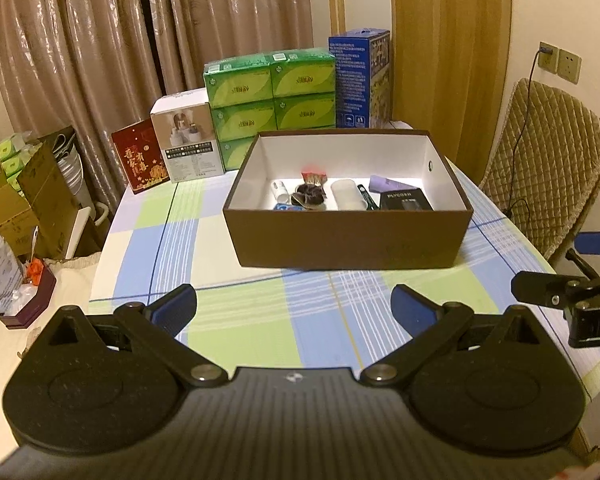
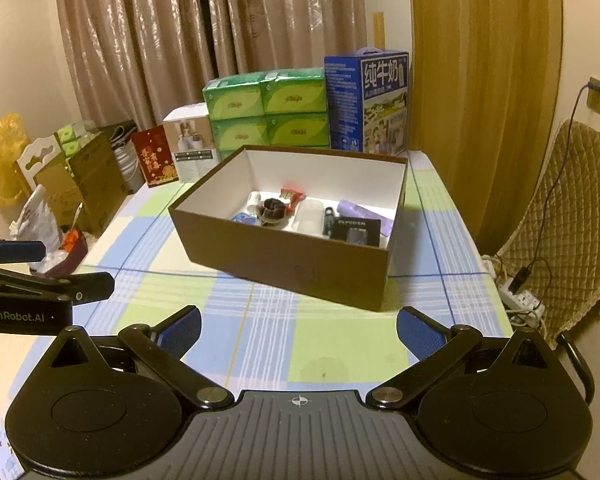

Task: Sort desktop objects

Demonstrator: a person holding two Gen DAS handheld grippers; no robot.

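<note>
Two hand-held grippers hover side by side over a checked tablecloth, both spread wide and holding nothing: the left gripper and the right gripper. Just beyond them sits an open brown box with white inner walls. Inside lie small desktop objects, among them a black case, a purple tube, a white cylinder and a dark hair scrunchie. Green tissue packs and a blue milk carton stand behind the box.

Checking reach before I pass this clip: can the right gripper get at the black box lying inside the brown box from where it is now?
Probably yes. The right gripper is open and empty, the brown box has no lid, and the black box lies uncovered near its front right corner. Only the front wall must be cleared from above.
</note>
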